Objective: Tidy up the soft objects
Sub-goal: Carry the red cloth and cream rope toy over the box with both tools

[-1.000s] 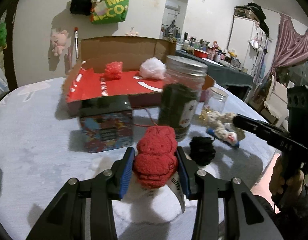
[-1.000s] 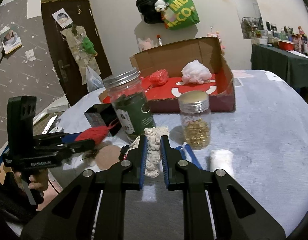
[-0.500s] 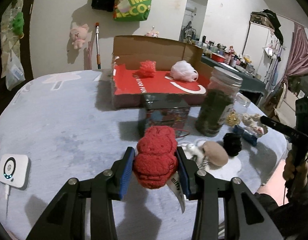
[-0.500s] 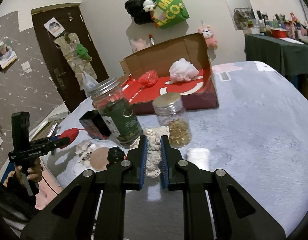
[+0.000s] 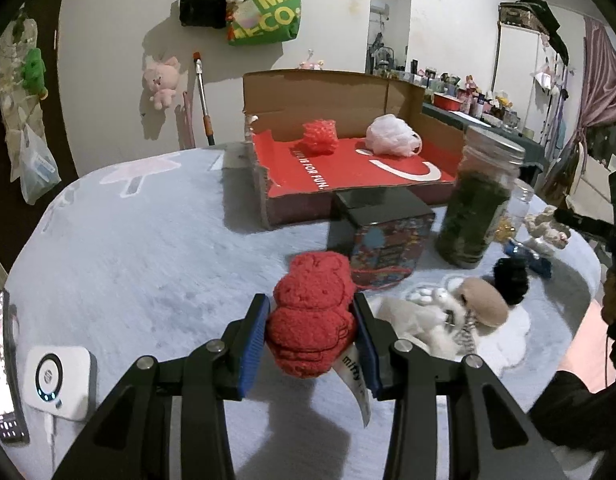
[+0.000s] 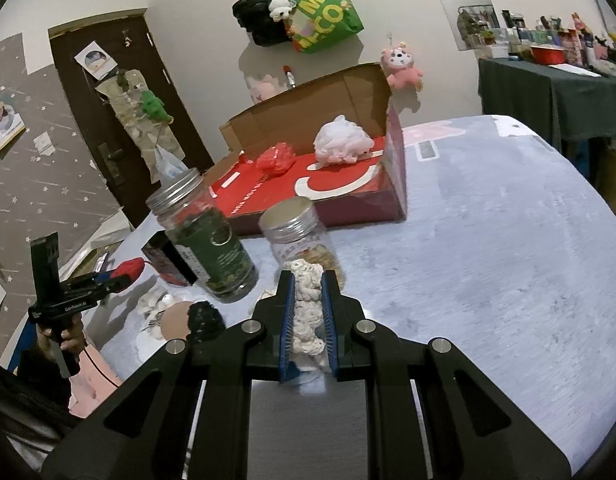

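The left gripper (image 5: 311,330), closed on the red plush toy (image 5: 312,312), has swung leftward — the tin box (image 5: 384,236) and dark-filled jar (image 5: 480,204), directly ahead a second ago, now lie to its right, and a white device (image 5: 59,380) has come into view at lower left. The right gripper (image 6: 308,312) has lifted the cream knitted toy (image 6: 305,300) off the surface (image 6: 488,260) — its fingers (image 6: 287,316) now overlap the small jar (image 6: 297,232).

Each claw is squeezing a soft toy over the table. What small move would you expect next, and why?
Probably carrying the fuzzy red plush toy, clamped in the left gripper, forward to the open red cardboard box. A red puff and a white puff already lie there, and the path looks clear.
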`<state>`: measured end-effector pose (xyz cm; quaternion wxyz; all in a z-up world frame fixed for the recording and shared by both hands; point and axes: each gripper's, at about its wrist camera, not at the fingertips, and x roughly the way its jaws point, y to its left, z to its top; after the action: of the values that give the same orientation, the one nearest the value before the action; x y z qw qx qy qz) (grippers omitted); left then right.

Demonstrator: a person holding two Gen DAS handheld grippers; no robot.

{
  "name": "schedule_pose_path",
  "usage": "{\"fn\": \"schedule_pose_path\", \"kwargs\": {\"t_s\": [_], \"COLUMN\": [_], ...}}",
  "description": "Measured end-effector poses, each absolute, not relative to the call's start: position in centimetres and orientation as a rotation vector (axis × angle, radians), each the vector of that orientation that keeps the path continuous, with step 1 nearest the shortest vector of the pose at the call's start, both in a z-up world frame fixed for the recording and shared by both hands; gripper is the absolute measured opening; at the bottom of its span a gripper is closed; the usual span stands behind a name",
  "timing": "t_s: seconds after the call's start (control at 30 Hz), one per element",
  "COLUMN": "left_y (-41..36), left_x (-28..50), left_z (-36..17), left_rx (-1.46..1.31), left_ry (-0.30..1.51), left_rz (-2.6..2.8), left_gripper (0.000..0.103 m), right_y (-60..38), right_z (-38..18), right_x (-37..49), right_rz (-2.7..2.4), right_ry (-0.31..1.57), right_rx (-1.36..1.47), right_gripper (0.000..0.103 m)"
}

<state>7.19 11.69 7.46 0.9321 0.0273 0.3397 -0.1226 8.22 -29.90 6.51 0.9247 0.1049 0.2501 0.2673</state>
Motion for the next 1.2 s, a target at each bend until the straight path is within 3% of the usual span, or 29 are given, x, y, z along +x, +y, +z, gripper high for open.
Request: {"fn": "schedule_pose_path", "kwargs": {"t_s": [0.7, 1.2], "left_y": [13.5, 10.7], "left_x": [12.6, 17.0], "left_z": [8.3, 14.2], "left_rx": [0.129, 0.145], "left_ry": [0.702, 0.621], "left_rz": [-0.31, -0.417], "left_gripper": [0.043, 0.043], "right_y": [-31.1, -27.9], "right_z": [8.8, 13.3], "right_x": [12.8, 17.1], "right_rz": [0.52, 0.593], "right_ry": [0.532, 0.481], "right_rx": [0.083, -0.026], "right_gripper": [0.012, 0.012]}}
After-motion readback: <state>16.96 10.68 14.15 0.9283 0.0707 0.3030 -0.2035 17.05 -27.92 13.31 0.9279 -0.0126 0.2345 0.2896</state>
